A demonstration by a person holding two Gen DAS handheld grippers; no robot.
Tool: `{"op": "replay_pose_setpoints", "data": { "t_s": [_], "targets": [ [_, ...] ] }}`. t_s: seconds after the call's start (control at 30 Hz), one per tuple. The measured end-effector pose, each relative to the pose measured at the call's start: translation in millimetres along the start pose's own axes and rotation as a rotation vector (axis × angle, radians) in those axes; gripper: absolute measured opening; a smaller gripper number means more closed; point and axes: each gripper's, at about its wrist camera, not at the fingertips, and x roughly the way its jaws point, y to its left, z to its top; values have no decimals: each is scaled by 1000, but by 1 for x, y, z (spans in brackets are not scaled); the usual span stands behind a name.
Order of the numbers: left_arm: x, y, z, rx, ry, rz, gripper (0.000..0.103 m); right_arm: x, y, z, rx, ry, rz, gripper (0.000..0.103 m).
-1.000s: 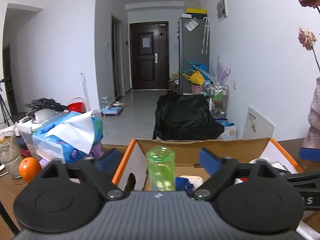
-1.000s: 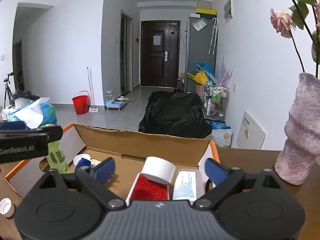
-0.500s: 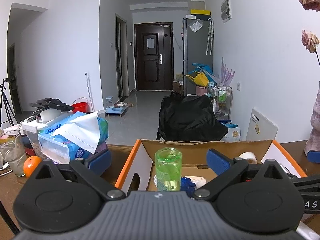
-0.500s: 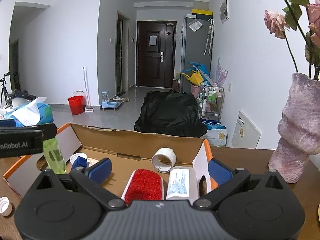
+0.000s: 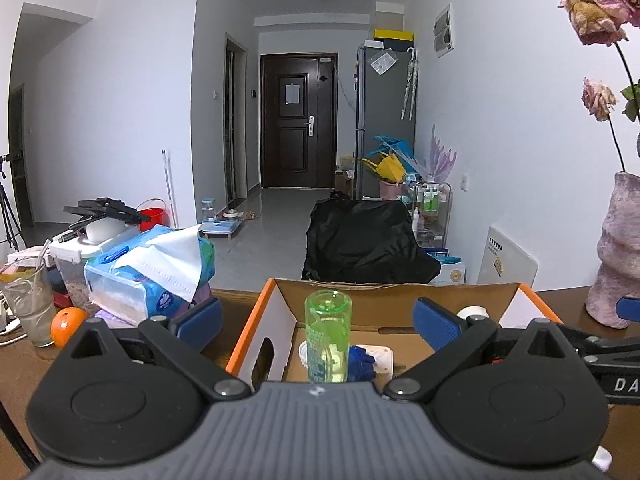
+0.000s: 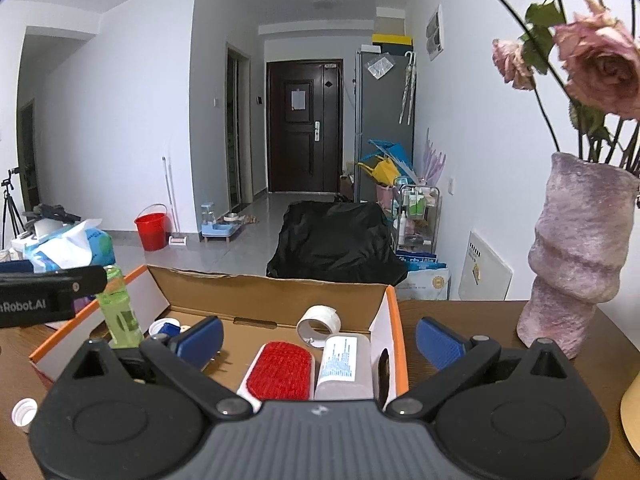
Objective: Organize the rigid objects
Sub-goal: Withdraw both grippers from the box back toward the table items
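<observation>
An open cardboard box (image 5: 276, 320) (image 6: 272, 292) with orange edges sits on the wooden table. A green bottle (image 5: 328, 340) (image 6: 119, 312) stands upright in its left end beside a blue object (image 5: 360, 364). In the right wrist view the box also holds a white tape roll (image 6: 319, 322), a red brush (image 6: 280, 372) and a white labelled bottle (image 6: 340, 368). My left gripper (image 5: 318, 320) is open and empty, back from the green bottle. My right gripper (image 6: 318, 334) is open and empty, above the brush and tape.
A blue tissue pack (image 5: 152, 276), an orange (image 5: 68, 320) and a glass (image 5: 28, 308) stand left of the box. A pink vase (image 6: 576, 256) with dried roses stands at the right. A white cap (image 6: 23, 412) lies on the table at front left.
Both grippers have drawn back and up from the box. The tape roll left the right gripper and now rests in the box; its jaws stand wider.
</observation>
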Motion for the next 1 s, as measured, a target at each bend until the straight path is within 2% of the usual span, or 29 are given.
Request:
{"op": "replay_pose_setpoints", "data": {
  "t_s": [0.5,1.0],
  "targets": [
    [-51,7,-13,-7,2,-41,103,-64,6,-15,-28,-58,19,103],
    [-101,14,-35,17,18,-66,103,-120,7,-43,-45,-66,12,103]
  ]
}}
